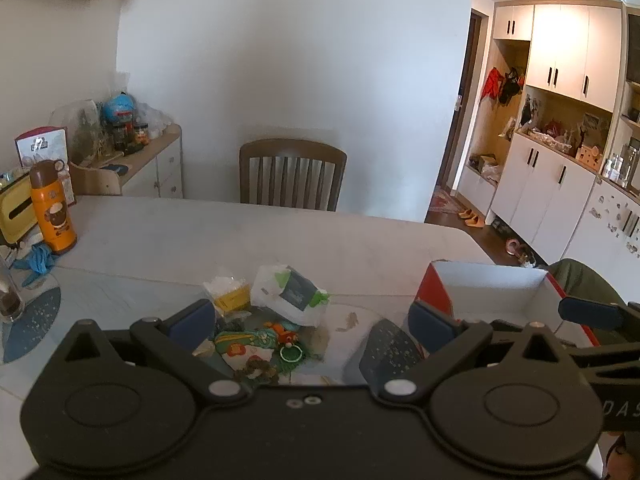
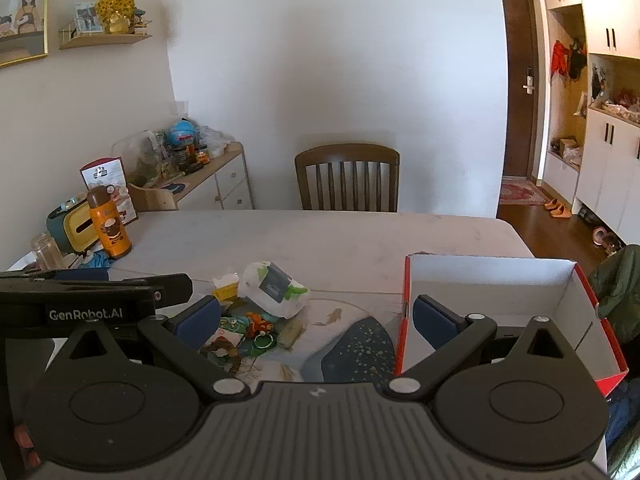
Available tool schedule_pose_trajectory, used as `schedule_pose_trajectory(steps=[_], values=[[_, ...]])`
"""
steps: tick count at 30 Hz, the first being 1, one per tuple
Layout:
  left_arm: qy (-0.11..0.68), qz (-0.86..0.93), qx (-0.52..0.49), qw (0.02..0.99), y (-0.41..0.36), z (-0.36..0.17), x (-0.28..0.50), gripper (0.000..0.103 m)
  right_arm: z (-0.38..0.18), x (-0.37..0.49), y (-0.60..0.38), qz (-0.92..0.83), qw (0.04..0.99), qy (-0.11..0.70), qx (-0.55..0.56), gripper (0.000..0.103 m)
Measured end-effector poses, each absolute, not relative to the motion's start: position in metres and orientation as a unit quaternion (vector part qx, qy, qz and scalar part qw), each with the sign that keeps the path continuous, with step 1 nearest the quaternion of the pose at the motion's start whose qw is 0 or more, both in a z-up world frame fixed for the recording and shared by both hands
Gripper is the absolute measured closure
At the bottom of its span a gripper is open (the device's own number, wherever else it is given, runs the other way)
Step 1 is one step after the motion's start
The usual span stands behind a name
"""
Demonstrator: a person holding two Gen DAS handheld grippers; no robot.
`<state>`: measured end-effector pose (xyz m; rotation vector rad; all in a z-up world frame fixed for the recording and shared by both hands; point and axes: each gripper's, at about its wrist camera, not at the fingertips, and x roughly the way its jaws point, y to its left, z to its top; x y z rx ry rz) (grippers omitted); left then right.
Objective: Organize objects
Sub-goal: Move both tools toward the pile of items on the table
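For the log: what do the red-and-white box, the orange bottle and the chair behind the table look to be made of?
Box: likely cardboard, with thin folded walls, matte white inside and red outside.
Orange bottle: a hard smooth shell with a printed cartoon and brown cap; plastic or coated metal, the look leaves it open.
Chair: wood, dark brown with a slight sheen and a slatted back.

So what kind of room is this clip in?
Most likely a home dining area by the entryway: a dining table with a wooden chair, a front door, and slippers beside white cabinets.
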<state>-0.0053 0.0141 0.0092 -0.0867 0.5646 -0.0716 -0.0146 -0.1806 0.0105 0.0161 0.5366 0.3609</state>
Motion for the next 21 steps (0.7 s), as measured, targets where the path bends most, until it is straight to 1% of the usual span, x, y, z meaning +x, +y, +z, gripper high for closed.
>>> schedule_pose_trajectory(steps=[10, 14, 21], values=[[0.268, -0.026, -0.036, 0.962, 0.033, 0.009, -0.003, 0.0, 0.007, -0.009, -0.157, 0.203, 0.943, 0.265, -0.013, 0.0], [0.267, -0.025, -0.033, 0.963, 0.049, 0.005, 0.006, 0.0, 0.004, -0.006, -0.141, 0.213, 0.944, 0.252, -0.02, 0.0], [0.307, -0.034, -0.044, 0.95, 0.087, -0.02, 0.029, 0.001, -0.014, 0.014, -0.108, 0.227, 0.931, 0.28, -0.061, 0.0]])
